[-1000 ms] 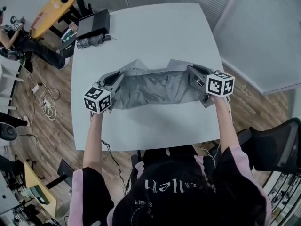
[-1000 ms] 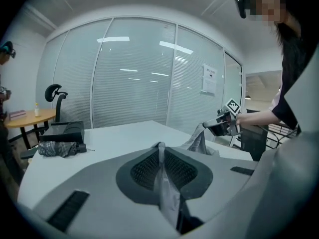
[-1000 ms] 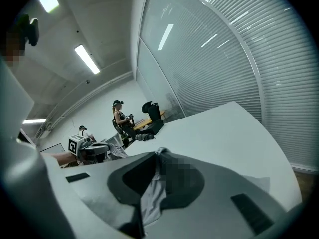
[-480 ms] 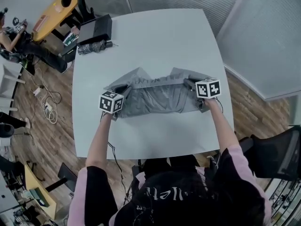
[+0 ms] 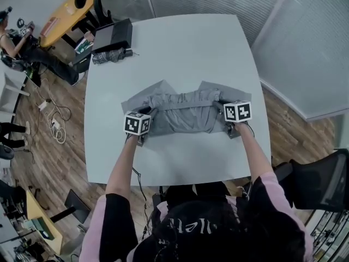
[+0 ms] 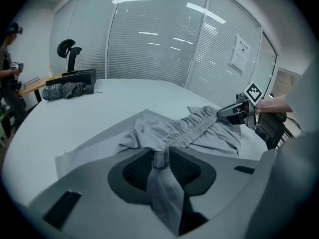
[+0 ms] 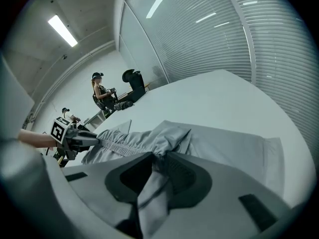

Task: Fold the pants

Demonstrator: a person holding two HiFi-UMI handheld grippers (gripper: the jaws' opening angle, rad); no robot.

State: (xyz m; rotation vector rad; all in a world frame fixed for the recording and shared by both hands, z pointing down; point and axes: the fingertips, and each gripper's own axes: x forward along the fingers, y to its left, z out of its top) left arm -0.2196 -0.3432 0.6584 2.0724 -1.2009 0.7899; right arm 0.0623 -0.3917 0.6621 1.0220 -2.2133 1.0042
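Office room, wood floor, glass walls with blinds. White table (image 5: 180, 42) fills the middle of the head view. Grey pants (image 5: 185, 113) lie at the table's centre, folded into a wide band running left to right. The elastic waistband is puckered along the top layer, and two flat corners of the lower layer stick out on the table's far side.

Left gripper (image 5: 152, 113) is at the band's left end. Its jaws have just been opening and are parted, with a strip of cloth standing loose in the gap. Right gripper (image 5: 219, 106) is at the right end. Its jaws have also just been opening, but only slightly, and its pads still pinch a bunched fold.

Versus a second ago, the pants were stretched up off the table between the two grippers. Now they rest flat on the table, both grippers are lower, and the band looks narrower and tidier.

There is a wide bare strip on the table's near side and more bare top on its far side. The right gripper sits close to the table's right edge. A black box (image 5: 112, 34) and a dark folded umbrella (image 5: 109, 54) sit at the table's far left corner, well apart from the pants. An office chair (image 5: 322, 179) stands off the table's right side.
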